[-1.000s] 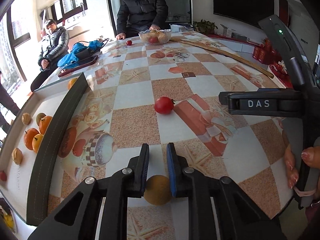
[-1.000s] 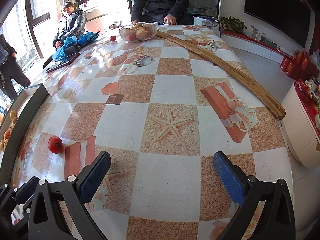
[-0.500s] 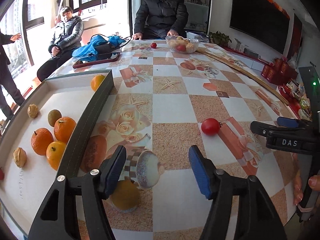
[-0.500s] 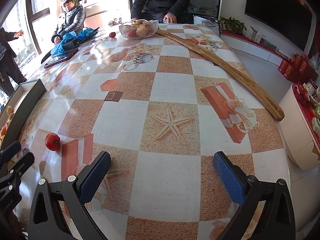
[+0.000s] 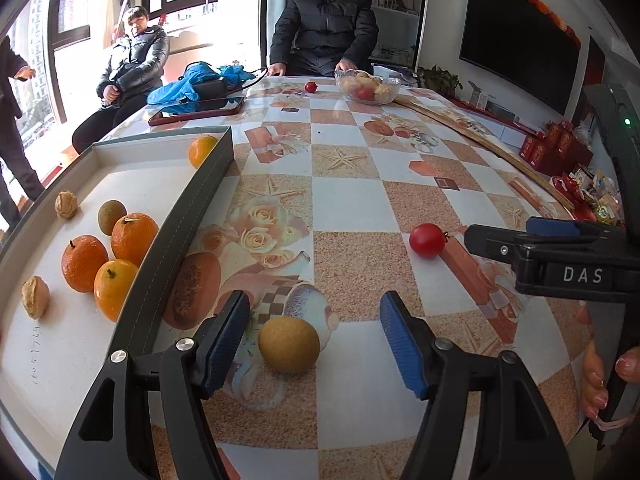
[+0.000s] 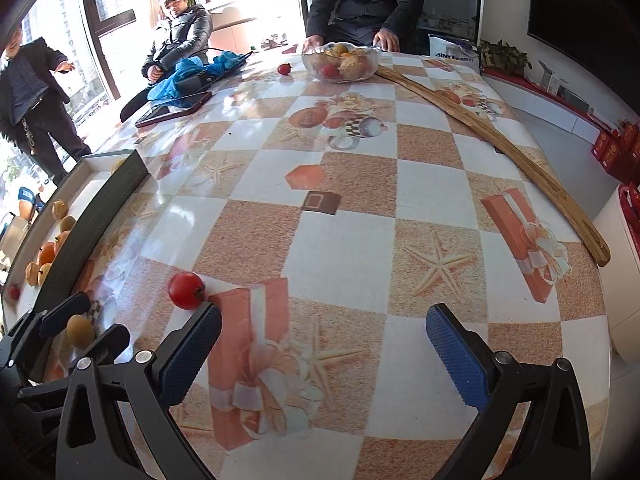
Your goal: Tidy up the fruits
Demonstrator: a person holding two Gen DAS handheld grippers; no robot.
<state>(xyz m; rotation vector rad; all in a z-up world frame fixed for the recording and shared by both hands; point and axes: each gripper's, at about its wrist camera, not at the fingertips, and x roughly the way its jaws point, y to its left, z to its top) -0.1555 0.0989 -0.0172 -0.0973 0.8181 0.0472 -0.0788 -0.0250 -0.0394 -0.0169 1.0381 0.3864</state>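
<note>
My left gripper [image 5: 314, 338] is open, with a round yellow fruit [image 5: 289, 345] lying on the table between its fingers, untouched; the fruit also shows in the right wrist view [image 6: 80, 331]. A red tomato [image 5: 427, 239] lies further right; in the right wrist view [image 6: 185, 290] it sits just beyond my left fingertip. My right gripper [image 6: 324, 344] is open and empty above the table. A white tray [image 5: 60, 344] with a dark rim at the left holds several oranges [image 5: 134, 237], walnuts [image 5: 35, 297] and a small greenish fruit [image 5: 112, 211].
A glass bowl of fruit [image 5: 367, 87] and a second tomato [image 5: 310, 87] stand at the table's far end, near seated people. A long wooden stick [image 6: 496, 144] lies along the right side. A phone [image 5: 196, 111] and blue cloth [image 5: 192, 82] lie far left.
My left gripper went from shut on the yellow fruit to open, and the fruit now lies free on the table beside the tray. My right gripper moved closer to the tomato.
</note>
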